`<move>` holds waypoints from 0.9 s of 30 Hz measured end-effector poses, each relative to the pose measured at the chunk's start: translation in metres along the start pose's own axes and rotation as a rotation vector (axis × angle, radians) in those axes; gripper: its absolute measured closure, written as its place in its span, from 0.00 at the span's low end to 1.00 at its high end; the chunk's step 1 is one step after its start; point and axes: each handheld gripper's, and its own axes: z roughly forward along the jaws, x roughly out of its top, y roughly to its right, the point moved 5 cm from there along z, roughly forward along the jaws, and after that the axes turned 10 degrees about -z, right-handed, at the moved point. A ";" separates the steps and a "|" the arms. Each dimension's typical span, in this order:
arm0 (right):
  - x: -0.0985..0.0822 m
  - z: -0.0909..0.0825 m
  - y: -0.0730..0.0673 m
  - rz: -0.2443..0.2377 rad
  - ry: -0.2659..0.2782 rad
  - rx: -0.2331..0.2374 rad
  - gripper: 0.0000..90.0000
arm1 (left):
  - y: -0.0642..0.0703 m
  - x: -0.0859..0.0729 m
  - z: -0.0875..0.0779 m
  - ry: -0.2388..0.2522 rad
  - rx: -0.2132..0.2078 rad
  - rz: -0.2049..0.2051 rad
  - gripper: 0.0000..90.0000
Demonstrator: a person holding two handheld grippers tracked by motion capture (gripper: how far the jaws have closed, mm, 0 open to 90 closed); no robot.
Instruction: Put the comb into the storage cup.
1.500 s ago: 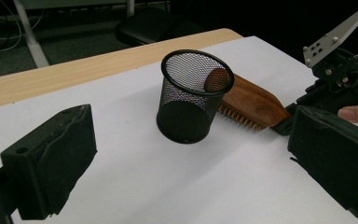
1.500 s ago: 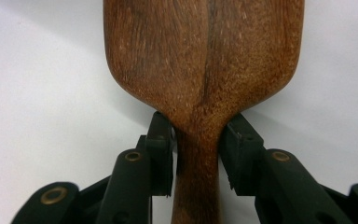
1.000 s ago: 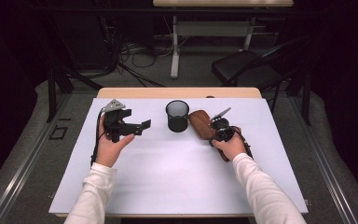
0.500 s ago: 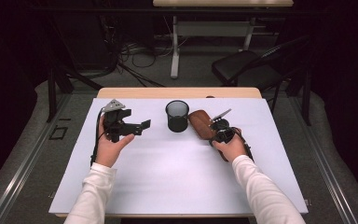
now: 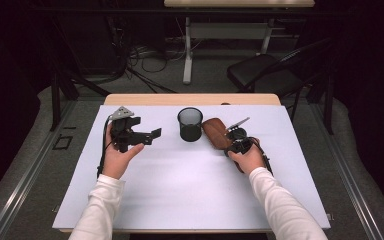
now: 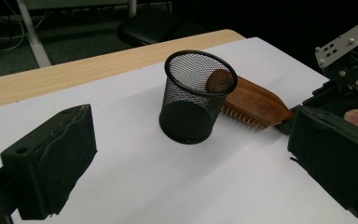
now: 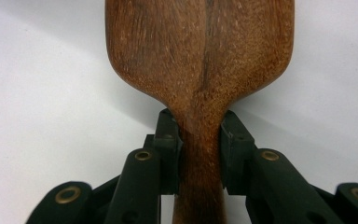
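The right gripper (image 7: pixel 200 140) is clamped on the neck of a wooden brush (image 7: pixel 200 51), one pad pressed against each side where the handle narrows. In the right gripper view the brush's far end and the tail of the handle are both cut off, so you get mostly reddish-brown grain with a dark streak down the middle. From above, the hand covers most of the right gripper (image 5: pixel 236 145), and the brush (image 5: pixel 216 133) lies on the white table (image 5: pixel 180 190), just right of the black mesh cup (image 5: pixel 190 124). The left gripper view shows short bristles under the brush (image 6: pixel 256 105), and part of it hides behind the cup (image 6: pixel 196 95). The left gripper (image 5: pixel 147 136) sits off to the left with its jaws wide apart, holding nothing.
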 end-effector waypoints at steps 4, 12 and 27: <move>0.000 -0.001 0.000 0.006 0.016 -0.008 0.80 | 0.000 0.000 0.000 0.000 0.000 0.000 0.01; 0.000 -0.005 0.003 0.019 0.050 -0.011 0.80 | 0.000 0.000 0.000 -0.001 0.001 0.002 0.01; 0.005 -0.023 0.007 0.031 0.160 -0.035 0.80 | 0.004 0.001 -0.002 0.010 -0.021 0.000 0.01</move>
